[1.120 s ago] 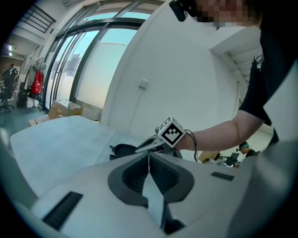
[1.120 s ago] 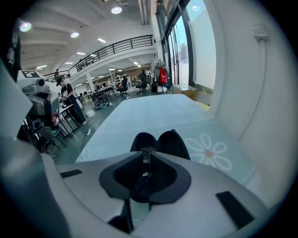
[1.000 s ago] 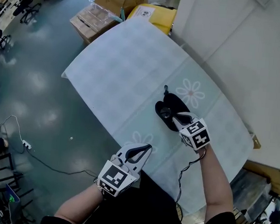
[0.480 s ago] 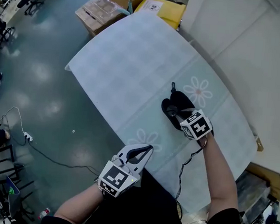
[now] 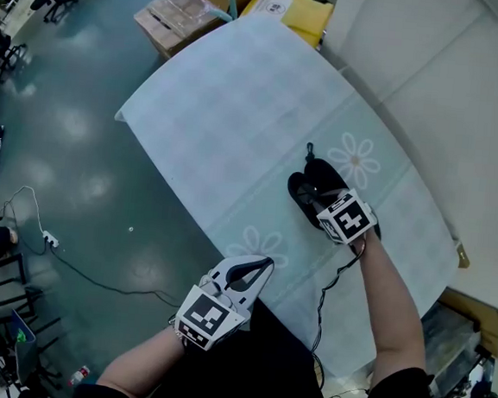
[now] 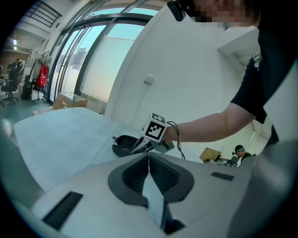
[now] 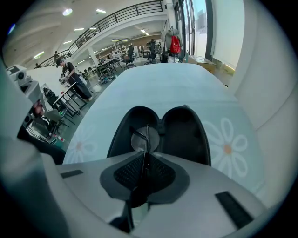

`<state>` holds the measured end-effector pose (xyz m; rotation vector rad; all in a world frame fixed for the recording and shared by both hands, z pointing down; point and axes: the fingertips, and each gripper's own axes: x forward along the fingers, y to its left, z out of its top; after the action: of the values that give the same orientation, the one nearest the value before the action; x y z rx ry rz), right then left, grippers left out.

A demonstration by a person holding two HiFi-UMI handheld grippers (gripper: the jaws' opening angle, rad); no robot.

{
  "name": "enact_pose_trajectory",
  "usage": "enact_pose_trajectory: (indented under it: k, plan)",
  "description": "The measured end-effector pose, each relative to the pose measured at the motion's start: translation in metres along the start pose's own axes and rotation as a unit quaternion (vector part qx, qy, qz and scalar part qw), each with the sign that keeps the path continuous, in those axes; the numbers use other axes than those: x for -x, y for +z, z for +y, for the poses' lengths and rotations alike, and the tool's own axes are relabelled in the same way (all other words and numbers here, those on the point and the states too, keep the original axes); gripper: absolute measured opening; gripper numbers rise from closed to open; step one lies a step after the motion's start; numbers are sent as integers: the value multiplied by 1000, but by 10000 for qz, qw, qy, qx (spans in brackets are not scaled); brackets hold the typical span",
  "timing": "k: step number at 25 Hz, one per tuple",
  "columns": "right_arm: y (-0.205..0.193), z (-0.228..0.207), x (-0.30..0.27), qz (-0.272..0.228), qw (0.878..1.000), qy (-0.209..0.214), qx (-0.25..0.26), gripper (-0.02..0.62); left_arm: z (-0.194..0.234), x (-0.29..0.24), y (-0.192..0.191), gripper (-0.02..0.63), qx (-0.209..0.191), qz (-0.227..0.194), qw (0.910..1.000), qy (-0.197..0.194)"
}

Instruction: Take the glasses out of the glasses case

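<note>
A black glasses case (image 5: pixel 304 188) lies open on the pale flowered tablecloth (image 5: pixel 240 106). In the right gripper view both halves of the case (image 7: pixel 184 135) gape towards me, and the glasses (image 7: pixel 138 139) rest in the left half, one lens showing. My right gripper (image 5: pixel 321 202) is down at the case's near end. Its jaws (image 7: pixel 145 155) are shut on a thin dark part of the glasses. My left gripper (image 5: pixel 259 262) hovers shut and holding nothing at the table's near edge, well apart from the case (image 6: pixel 122 145); in its own view the left gripper (image 6: pixel 149 155) points at the case.
Cardboard boxes (image 5: pixel 185 13) and a yellow box (image 5: pixel 287 6) stand on the floor beyond the table's far end. A white wall (image 5: pixel 449 90) runs along the table's right side. Cables (image 5: pixel 45 254) lie on the floor to the left.
The right gripper moved forward onto the open case and closed in on the glasses; over the last half second it only tilted slightly. The left gripper stayed put.
</note>
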<state>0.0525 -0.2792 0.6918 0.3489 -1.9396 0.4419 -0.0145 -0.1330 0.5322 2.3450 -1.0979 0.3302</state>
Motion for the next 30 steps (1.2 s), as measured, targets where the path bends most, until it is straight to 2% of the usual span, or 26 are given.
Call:
enact_pose_trajectory:
  k: [16,30]
  plan:
    - [1,-3,7,-364,9986,-260,-277,28,-5,10,-1,31,-25,-53,10000,73]
    - [23,5,55,-1000,9906,-714,-595,25,-11,41,10,31,-251,-264,9993,40]
